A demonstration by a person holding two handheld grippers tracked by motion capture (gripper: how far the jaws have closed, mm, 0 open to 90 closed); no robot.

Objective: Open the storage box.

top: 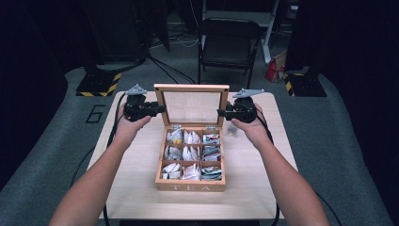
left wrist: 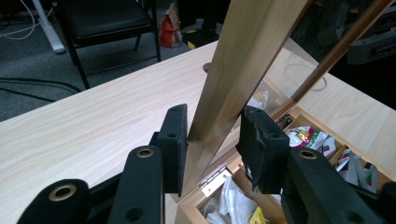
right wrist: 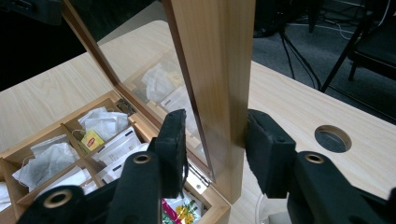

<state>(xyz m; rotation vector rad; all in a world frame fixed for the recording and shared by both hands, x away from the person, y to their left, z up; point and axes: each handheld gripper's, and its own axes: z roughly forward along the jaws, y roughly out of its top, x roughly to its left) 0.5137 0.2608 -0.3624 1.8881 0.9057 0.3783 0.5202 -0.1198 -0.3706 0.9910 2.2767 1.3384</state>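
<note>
You have a wooden tea box [top: 190, 187] in the middle of the light wood table [top: 136, 188], close to your side. The word TEA is cut into its front wall. Inside, thin wooden walls split it into nine little spaces, three rows of three. Each space holds tea bags [top: 191, 137]. Most are white paper ones, and the spaces on the right hold packets with red and green on them.

The lid [top: 191, 88] is open and stands almost straight up at the back of the box. It is a wooden frame with a clear window in the middle, and you can see the floor through it. Small silver hinges [right wrist: 198, 183] join it to the box.

Your left gripper [top: 160, 108] is at the left side of the lid frame. In the left gripper view, its jaws are apart with the frame [left wrist: 243, 60] between them. One pad touches the wood and the other pad [left wrist: 259, 144] has a gap beside it.

Your right gripper [top: 220, 112] is at the right side of the lid frame. In the right gripper view, its jaws are apart around the frame [right wrist: 219, 70] too. The right pad [right wrist: 266, 149] sits just at the wood.

A black chair [top: 229, 40] stands on the grey floor past the table. A round hole [right wrist: 332, 138] is in the table near the right gripper.
</note>
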